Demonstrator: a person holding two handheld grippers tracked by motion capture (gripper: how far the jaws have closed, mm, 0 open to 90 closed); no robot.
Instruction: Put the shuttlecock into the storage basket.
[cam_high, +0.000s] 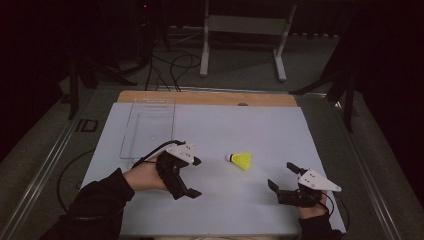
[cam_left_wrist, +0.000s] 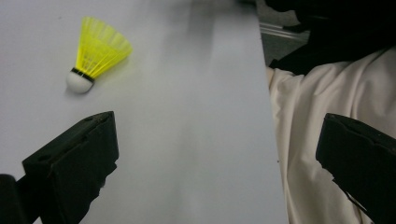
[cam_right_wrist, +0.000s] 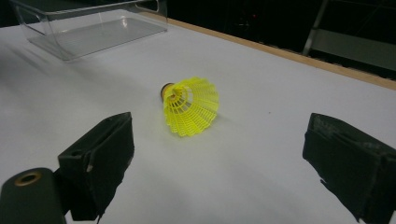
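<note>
Shuttlecock (cam_high: 240, 160) lies on its side mid-tabletop (cam_high: 240, 130), bare surface all round it, between the left gripper (cam_high: 194, 176) and the right gripper (cam_high: 283, 176), touched by neither. Both sets of jaws stand spread and hold nothing. A clear tray (cam_high: 149, 127) sits near the far-left edge (the right gripper is close to the near-right corner)

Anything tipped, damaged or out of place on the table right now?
Only that the yellow shuttlecock lies on its side between the two open tools, its skirt looking intact. The clear plastic bin sits upright and empty at the far left.
</note>
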